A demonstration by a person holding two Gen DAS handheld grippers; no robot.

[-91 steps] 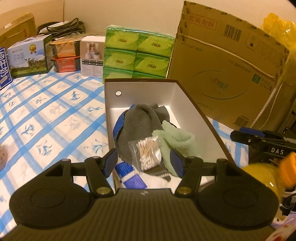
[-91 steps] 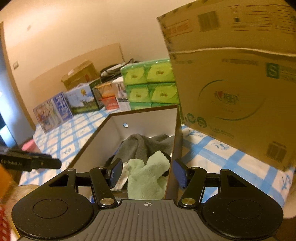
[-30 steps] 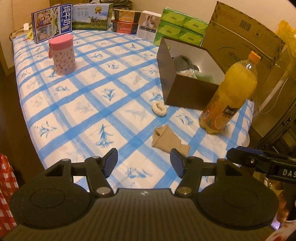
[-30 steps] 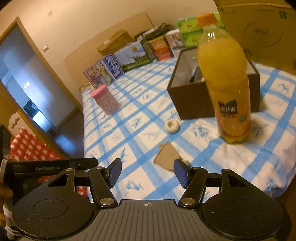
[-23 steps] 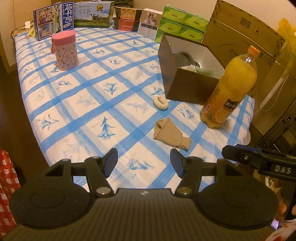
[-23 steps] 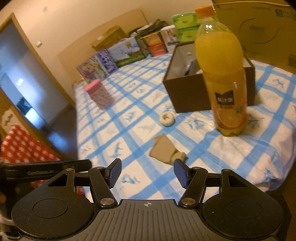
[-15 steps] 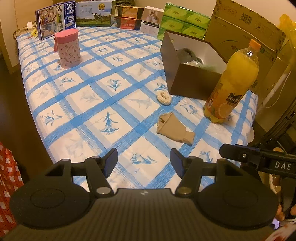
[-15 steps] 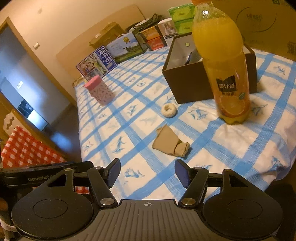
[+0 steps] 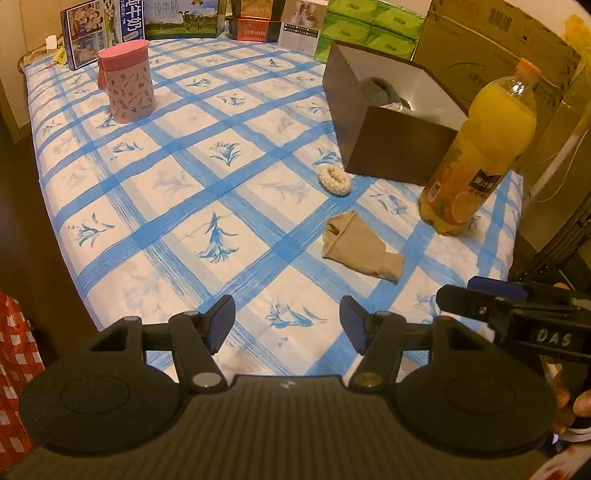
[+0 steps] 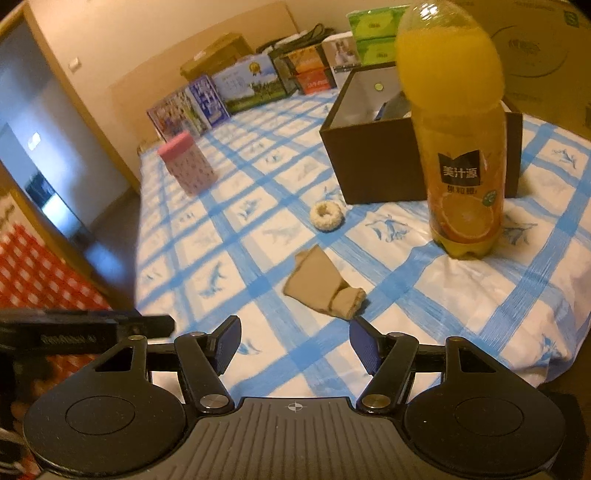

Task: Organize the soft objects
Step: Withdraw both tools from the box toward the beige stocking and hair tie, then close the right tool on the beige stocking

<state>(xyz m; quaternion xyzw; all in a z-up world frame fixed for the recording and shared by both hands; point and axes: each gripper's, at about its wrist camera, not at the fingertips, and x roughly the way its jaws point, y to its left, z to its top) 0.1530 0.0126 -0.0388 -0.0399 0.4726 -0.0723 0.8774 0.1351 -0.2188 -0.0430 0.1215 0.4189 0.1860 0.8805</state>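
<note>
A folded tan sock (image 9: 360,248) lies on the blue-checked bedsheet (image 9: 192,192), also in the right wrist view (image 10: 325,288). A cream scrunchie (image 9: 334,179) (image 10: 327,216) lies beyond it, in front of a dark brown open box (image 9: 391,147) (image 10: 373,166) that holds grey and green soft items (image 9: 380,94). My left gripper (image 9: 287,323) is open and empty, well short of the sock. My right gripper (image 10: 294,345) is open and empty, just short of the sock.
An orange juice bottle (image 9: 480,147) (image 10: 460,147) stands right of the sock. A pink canister (image 9: 127,81) (image 10: 186,164) stands far left. Cartons, green tissue packs (image 9: 369,27) and a big cardboard box (image 9: 491,48) line the far side. The bed edge is near.
Both grippers pulled back from over the box to the near bed edge, then edged slightly forward. Both stayed open and empty.
</note>
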